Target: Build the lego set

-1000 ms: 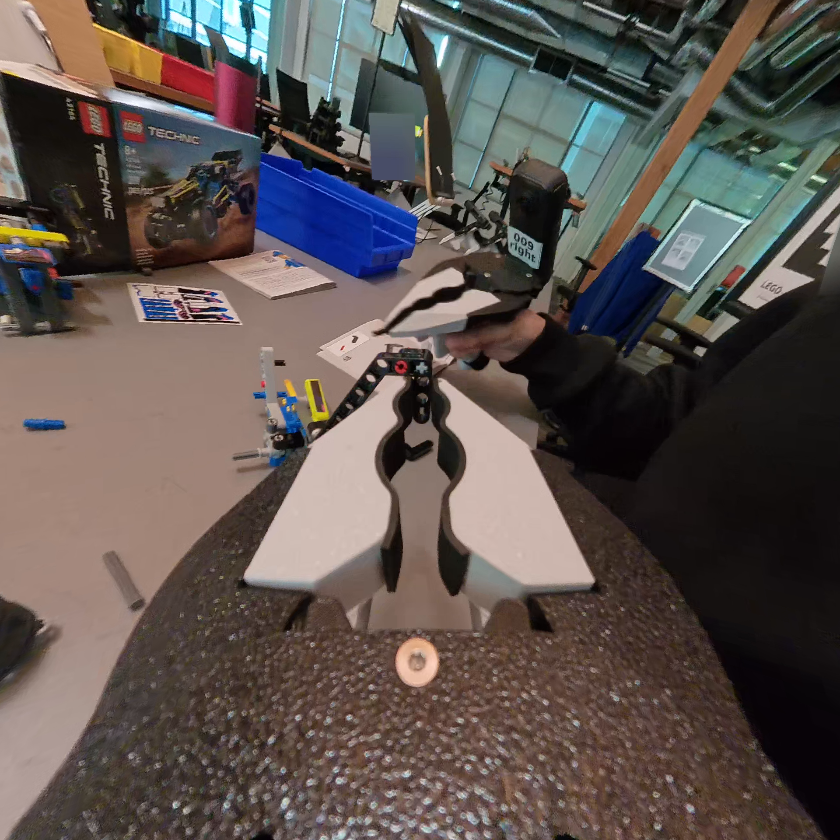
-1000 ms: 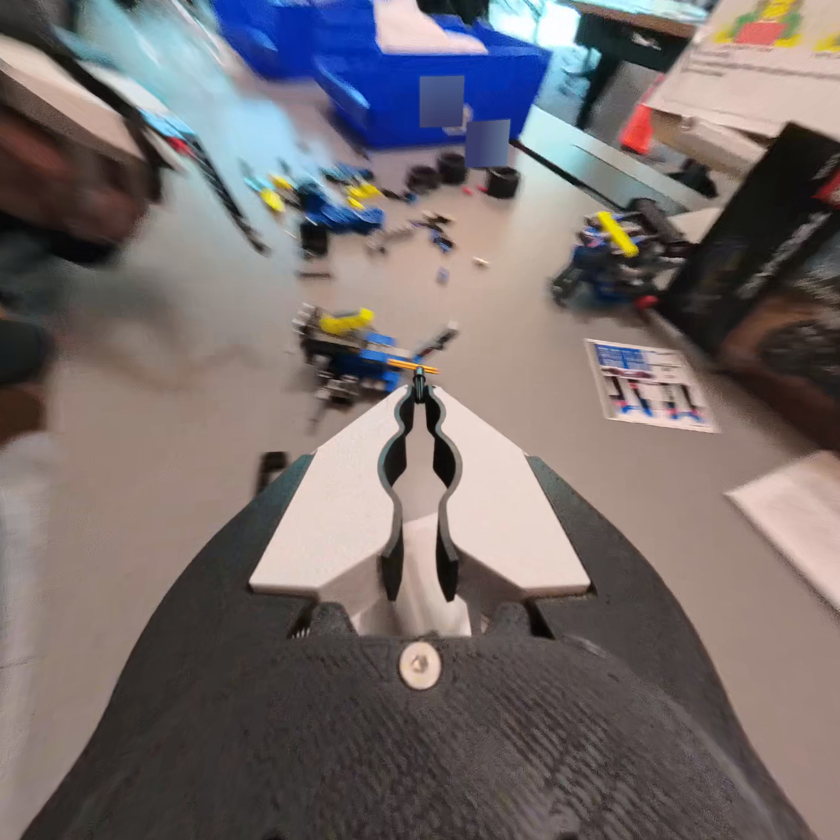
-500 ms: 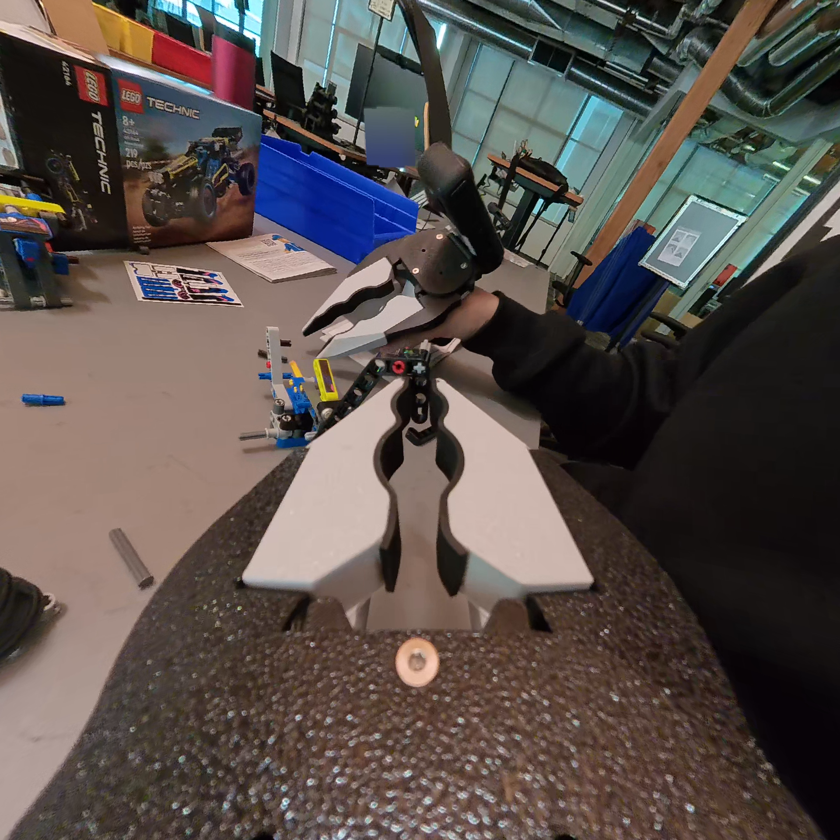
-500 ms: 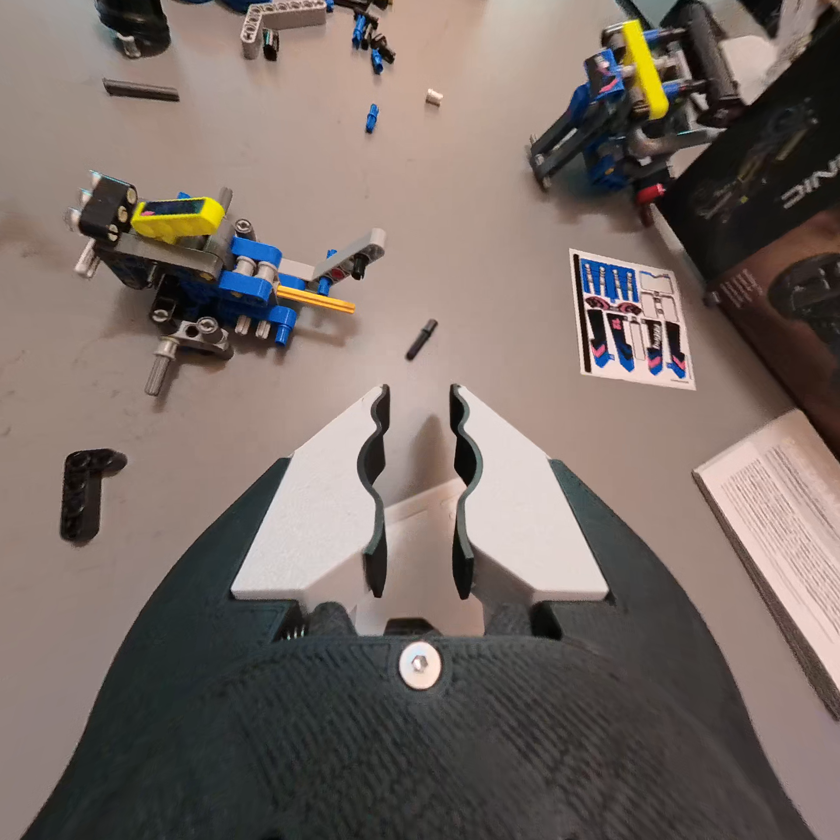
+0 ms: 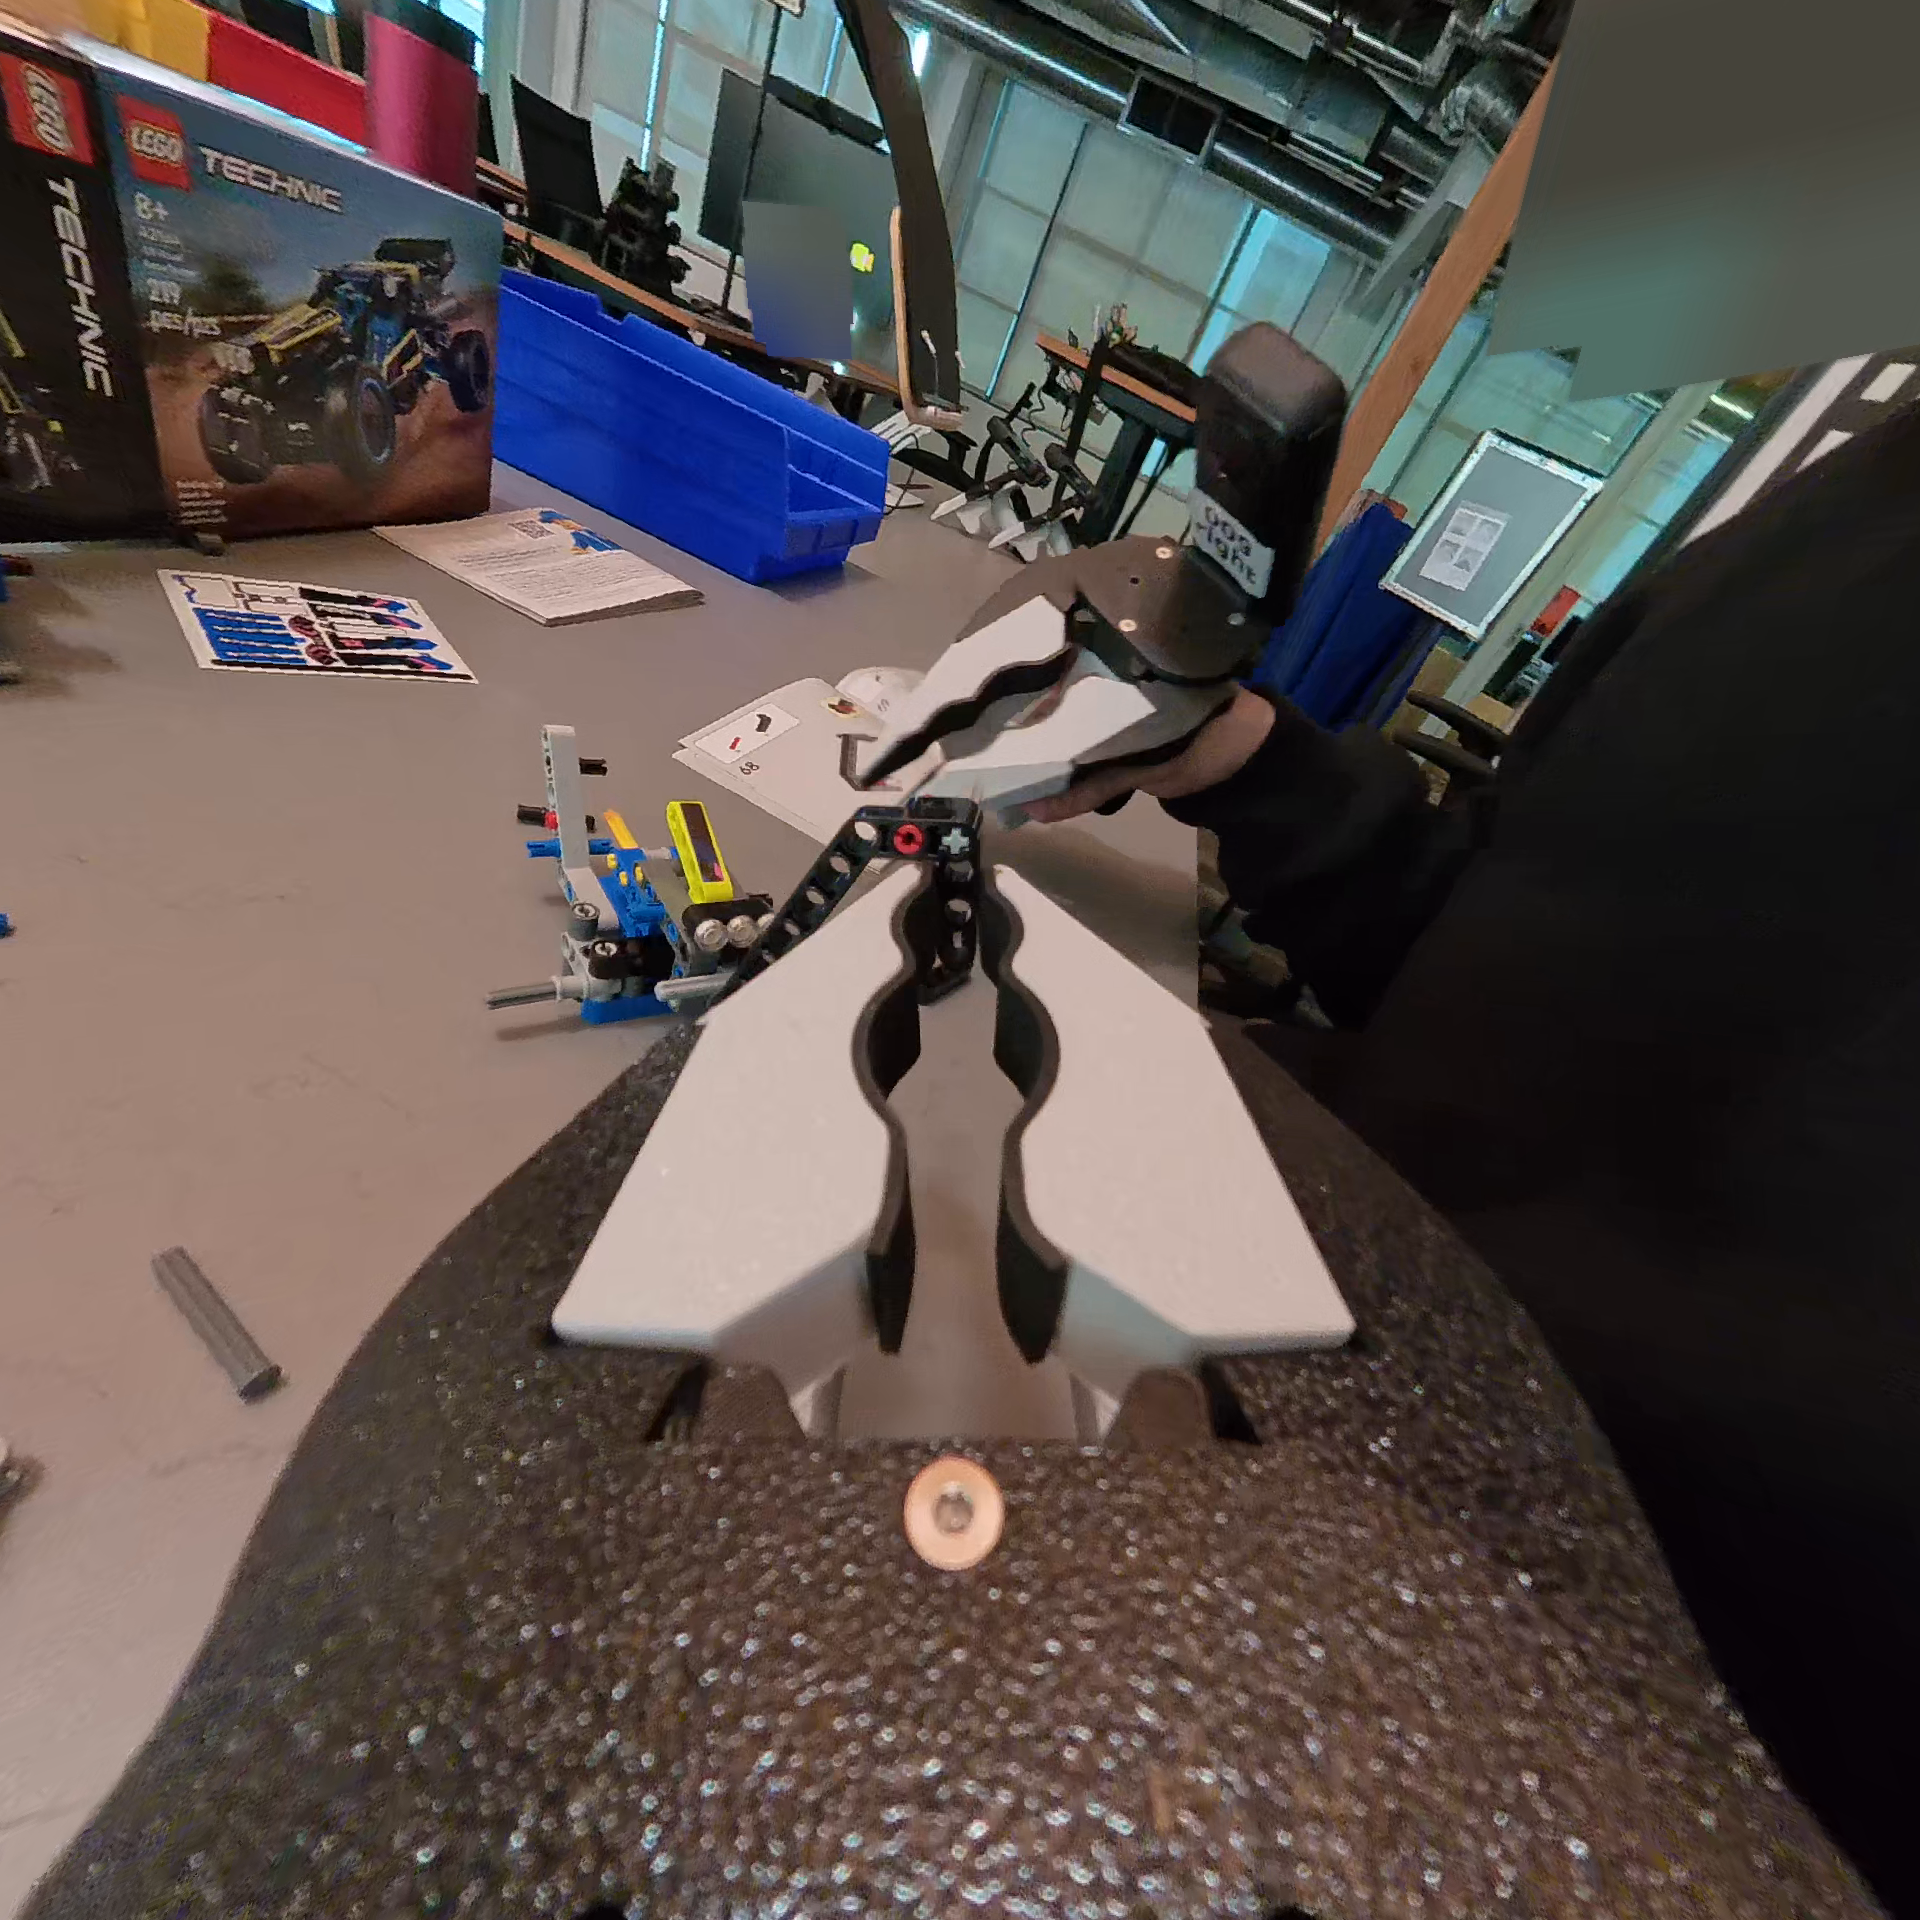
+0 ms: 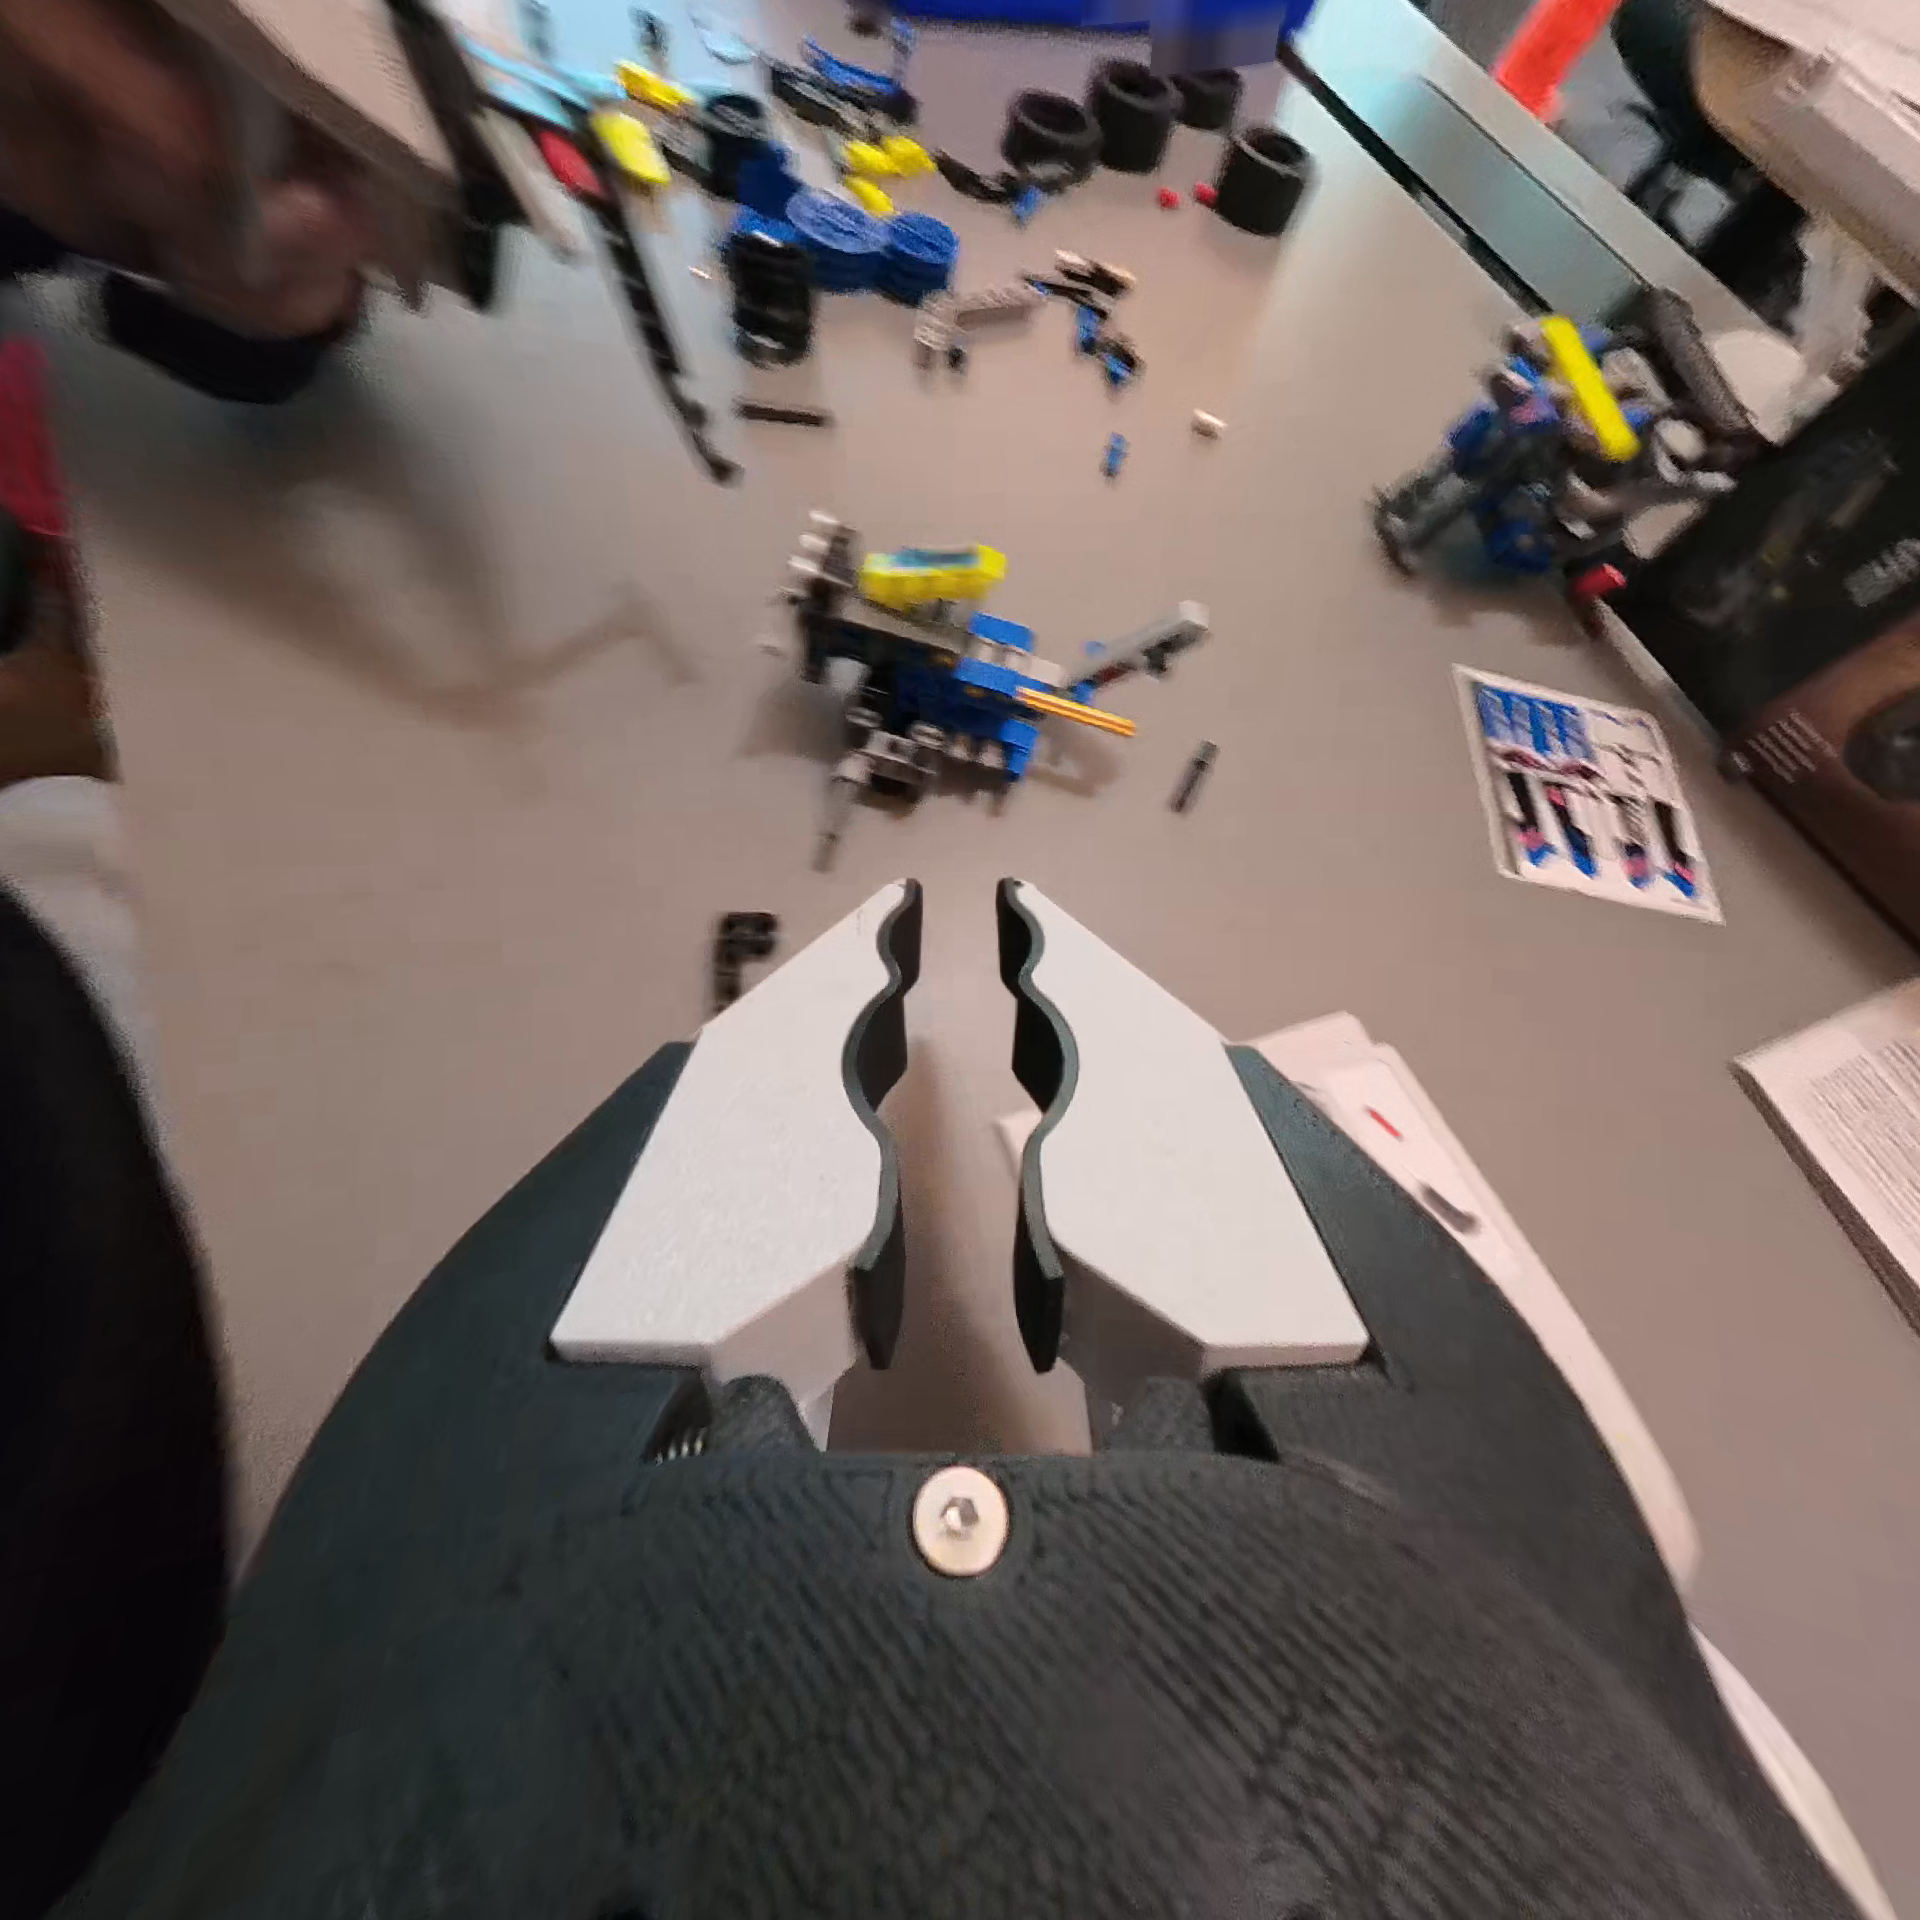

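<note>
- Nearest the left camera, the left gripper (image 5: 948,914) is clenched on a black holed beam assembly (image 5: 940,868), pads pressed on its upright bar; a long black arm of it slants down to the left, and a red pin shows in the top piece.
- Just past that, the right gripper (image 6: 958,896) hangs released over bare grey surface (image 6: 416,935), with nothing between its fingers.
- Beside its left finger lies a small black angled piece (image 6: 740,951), close enough to be knocked.
- Farther on stands a half-built blue, grey and yellow model (image 6: 920,665), with a loose black pin (image 6: 1195,774) to its right. By my judgement the build is only partly done.
- Right of that lie a sticker sheet (image 6: 1584,795) and a booklet (image 6: 1849,1132), which narrow the room on that side.
- Farthest off are scattered parts and black tyres (image 6: 1132,114), a second model (image 6: 1538,457) and the box (image 5: 291,312); the open middle ground offers the freest room.
</note>
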The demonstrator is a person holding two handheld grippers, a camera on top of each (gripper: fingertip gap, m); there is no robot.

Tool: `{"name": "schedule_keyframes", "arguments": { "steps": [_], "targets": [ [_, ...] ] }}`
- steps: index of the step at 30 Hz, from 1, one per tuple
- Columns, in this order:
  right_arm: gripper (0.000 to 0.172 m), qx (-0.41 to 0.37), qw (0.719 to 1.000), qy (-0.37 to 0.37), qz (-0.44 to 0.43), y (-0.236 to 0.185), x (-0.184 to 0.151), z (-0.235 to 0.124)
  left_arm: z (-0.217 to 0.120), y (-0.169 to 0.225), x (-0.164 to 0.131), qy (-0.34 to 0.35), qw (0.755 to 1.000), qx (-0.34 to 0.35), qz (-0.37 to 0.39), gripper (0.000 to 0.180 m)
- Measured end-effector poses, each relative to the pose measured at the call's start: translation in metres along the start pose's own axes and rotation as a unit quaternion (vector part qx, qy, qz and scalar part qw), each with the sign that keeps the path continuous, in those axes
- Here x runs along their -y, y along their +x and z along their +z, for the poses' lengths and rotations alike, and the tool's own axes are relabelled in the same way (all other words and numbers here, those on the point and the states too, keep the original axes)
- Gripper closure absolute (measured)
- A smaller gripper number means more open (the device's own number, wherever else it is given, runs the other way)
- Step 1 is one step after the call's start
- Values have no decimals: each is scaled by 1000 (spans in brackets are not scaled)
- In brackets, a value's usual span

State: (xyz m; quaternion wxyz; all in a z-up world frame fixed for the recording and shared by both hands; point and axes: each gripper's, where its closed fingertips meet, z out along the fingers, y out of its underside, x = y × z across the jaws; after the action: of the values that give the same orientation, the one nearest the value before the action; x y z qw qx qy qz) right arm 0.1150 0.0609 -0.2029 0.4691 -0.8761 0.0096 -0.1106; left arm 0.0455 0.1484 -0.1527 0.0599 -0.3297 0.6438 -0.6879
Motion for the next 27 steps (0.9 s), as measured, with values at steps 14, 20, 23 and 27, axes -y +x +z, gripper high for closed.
{"name": "schedule_keyframes", "arguments": {
  "steps": [14, 20, 23, 27],
  "targets": [
    [157, 175, 946, 221, 161, -83, 107, 17, 9, 27, 29, 134, 987, -85, -10, 177],
    [166, 215, 915, 274, 204, -86, 121, 5, 3, 39, 31, 145, 984, -102, 1, 177],
    [167, 199, 921, 282, 178, -88, 123, 1, 2, 43, 32, 150, 982, -114, -5, 177],
    [167, 158, 956, 213, 122, -88, 106, 6, 1, 38, 17, 83, 994, -74, 8, 175]
  ]
}}
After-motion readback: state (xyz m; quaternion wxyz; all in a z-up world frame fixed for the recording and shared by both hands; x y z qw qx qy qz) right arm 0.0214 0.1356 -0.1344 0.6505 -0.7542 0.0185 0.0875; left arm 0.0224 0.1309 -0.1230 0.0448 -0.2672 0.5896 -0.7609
